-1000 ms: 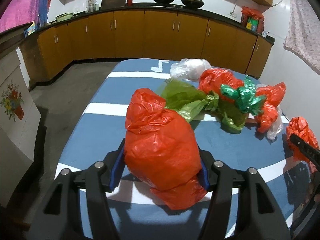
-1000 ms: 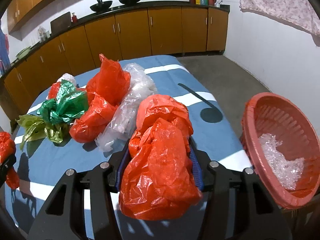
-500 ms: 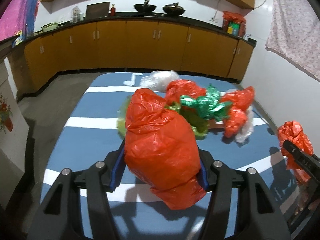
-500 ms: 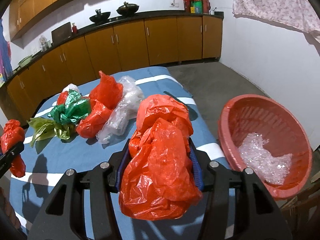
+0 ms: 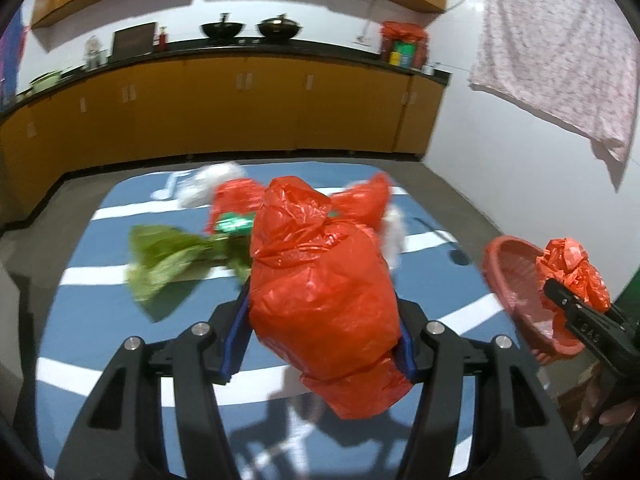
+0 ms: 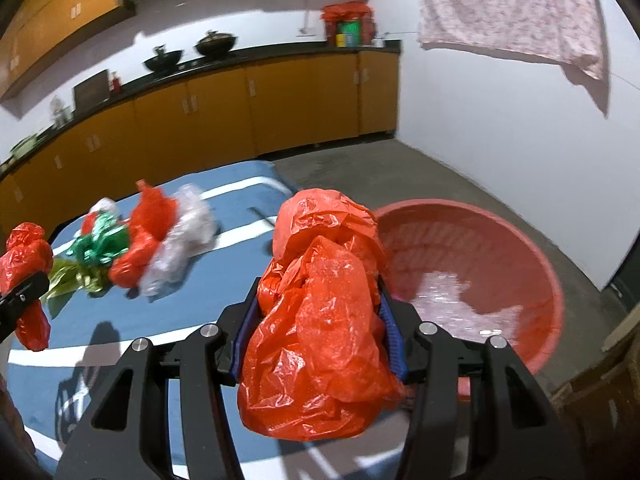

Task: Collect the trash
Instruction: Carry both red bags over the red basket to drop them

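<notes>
Gripping a stuffed red bag [image 5: 324, 308] between its blue pads, my left tool [image 5: 322, 344] holds the load clear above the blue-and-white striped bench [image 5: 100, 292]; the bag bulges past both jaws and a crumpled flap hangs below them. My right tool [image 6: 318, 332] is likewise clamped on a second red bag [image 6: 320, 332], which spills out over its fingers in loose folds. From the left wrist view that right tool shows at the far right edge, its bag [image 5: 572, 272] in front of the red basket [image 5: 508, 280]. From the right wrist view the left tool and its bag [image 6: 24, 276] appear at the far left edge.

Just beyond the right tool sits the red basket [image 6: 536, 248], round and ribbed, off the bench's edge, with a sheet of clear crinkled plastic [image 6: 452, 300] lying in its bottom. The second red bag overlaps the basket's near left rim in the picture; whether it touches the rim I cannot tell.

Farther out on the bench lies the remaining pile, blurred: a yellow-green bag [image 5: 164, 260] spread toward the left, a shiny green wrapper [image 6: 100, 244], more red bags [image 6: 144, 236], and clear plastic bags [image 6: 180, 248] bunched together and touching.

Beyond the bench runs a line of orange cabinets [image 5: 240, 120] under a dark countertop carrying two black woks [image 5: 248, 30]. A pale floral cloth [image 6: 512, 16] hangs on the white wall at the right.
</notes>
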Tool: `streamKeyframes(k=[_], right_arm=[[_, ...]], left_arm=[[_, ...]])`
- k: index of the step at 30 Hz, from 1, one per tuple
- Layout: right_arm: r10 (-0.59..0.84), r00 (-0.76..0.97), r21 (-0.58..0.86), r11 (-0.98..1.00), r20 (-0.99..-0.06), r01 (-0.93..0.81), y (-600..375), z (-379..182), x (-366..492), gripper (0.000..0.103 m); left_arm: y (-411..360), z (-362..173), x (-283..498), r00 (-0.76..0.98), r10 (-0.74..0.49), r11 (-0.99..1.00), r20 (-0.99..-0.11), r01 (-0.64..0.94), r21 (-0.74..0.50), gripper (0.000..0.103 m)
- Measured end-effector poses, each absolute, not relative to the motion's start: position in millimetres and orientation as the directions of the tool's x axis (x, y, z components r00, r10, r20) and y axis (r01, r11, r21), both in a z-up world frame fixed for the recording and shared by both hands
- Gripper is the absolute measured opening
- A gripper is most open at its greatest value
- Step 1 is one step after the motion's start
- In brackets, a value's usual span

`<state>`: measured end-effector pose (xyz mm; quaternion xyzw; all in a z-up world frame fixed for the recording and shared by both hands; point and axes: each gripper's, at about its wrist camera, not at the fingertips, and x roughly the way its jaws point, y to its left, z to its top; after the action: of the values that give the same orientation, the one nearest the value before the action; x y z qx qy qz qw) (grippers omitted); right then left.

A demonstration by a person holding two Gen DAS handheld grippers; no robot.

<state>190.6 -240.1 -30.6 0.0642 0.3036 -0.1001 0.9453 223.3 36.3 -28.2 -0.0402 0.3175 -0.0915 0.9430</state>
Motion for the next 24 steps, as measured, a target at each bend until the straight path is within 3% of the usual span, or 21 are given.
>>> streamKeyframes(k=[11, 24], right_arm=[[-0.314, 0.770, 0.057, 0.909, -0.555, 0.412, -317.1, -16.4, 169.4, 0.053], [-0.331, 0.765, 0.146, 0.865, -0.552, 0.480, -378.7, -21.1, 175.8, 0.053]], left_arm=[[-82.8, -17.4, 238.3, 0.718, -0.404, 0.908, -0.567, 0.390, -0.153, 0.057], [-201.3, -33.9, 262.0, 0.598, -0.545, 0.800, -0.587, 0.582, -0.150, 0.057]])
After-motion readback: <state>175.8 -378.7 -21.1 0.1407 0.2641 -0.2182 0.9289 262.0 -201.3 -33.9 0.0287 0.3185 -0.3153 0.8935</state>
